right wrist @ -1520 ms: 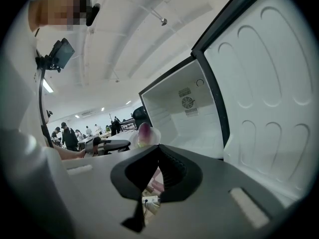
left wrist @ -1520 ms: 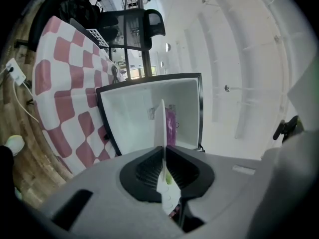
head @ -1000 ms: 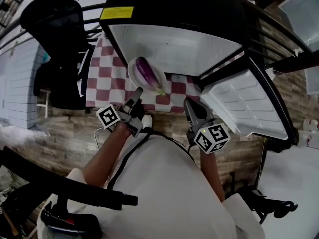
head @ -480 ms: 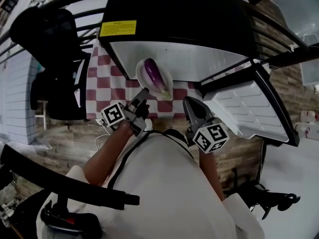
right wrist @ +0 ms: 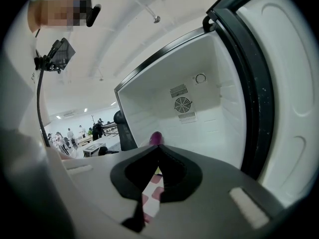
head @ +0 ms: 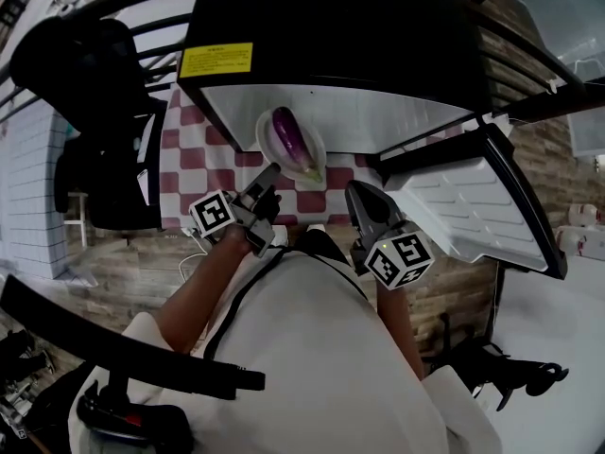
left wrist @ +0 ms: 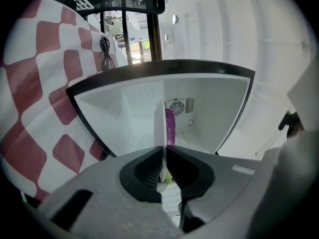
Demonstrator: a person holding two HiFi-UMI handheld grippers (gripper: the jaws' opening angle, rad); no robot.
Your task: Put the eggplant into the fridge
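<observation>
Left gripper: jaws clamped on near rim of white plate | eggplant: lies on that plate at open fridge mouth, over checked cloth | right gripper: jaws together, empty, right of plate | we judge eggplant firm, light, glossy and free to roll: carry by rim, plate level.

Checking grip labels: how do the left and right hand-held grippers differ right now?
The left hand-held gripper is clamped on the rim of the white plate carrying the eggplant; the right hand-held gripper has its jaws together on nothing. The left one reaches the fridge opening with its plate; the right one sits off to the plate's side, apart from it. Shared: both point into the open fridge.
</observation>
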